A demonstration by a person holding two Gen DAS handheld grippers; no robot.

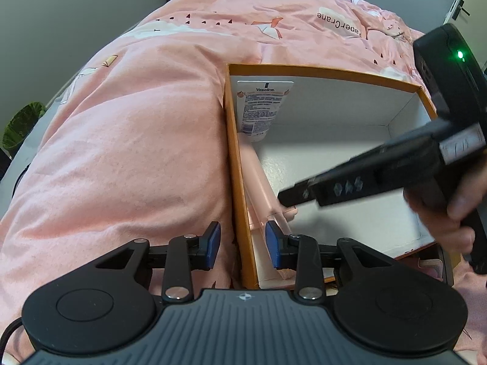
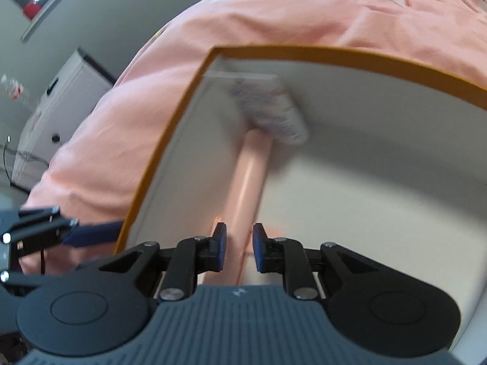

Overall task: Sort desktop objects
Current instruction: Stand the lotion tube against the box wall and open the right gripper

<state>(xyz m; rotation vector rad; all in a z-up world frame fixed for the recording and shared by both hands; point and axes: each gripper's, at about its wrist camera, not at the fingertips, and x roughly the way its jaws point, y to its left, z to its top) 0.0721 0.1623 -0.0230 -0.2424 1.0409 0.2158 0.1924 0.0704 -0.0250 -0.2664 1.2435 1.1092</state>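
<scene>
An orange box (image 1: 319, 71) with a white inside lies on a pink quilt. A white Vaseline tube (image 1: 261, 106) leans in its far left corner. A long pink tube (image 1: 258, 170) lies along the left wall. My left gripper (image 1: 243, 243) straddles the near left wall, one pad outside and one inside, with gaps showing, so it is open. My right gripper (image 1: 287, 197) reaches in from the right over the pink tube's near end. In the right wrist view the right gripper (image 2: 239, 246) stands slightly open above the pink tube (image 2: 249, 182), pads clear of it; the Vaseline tube (image 2: 271, 109) is blurred.
The pink quilt (image 1: 137, 152) surrounds the box (image 2: 334, 56) on the left and far sides. A hand (image 1: 456, 206) holds the right gripper's handle at the box's right edge. A white cabinet (image 2: 54, 97) and a green plant (image 1: 21, 121) stand off the bed to the left.
</scene>
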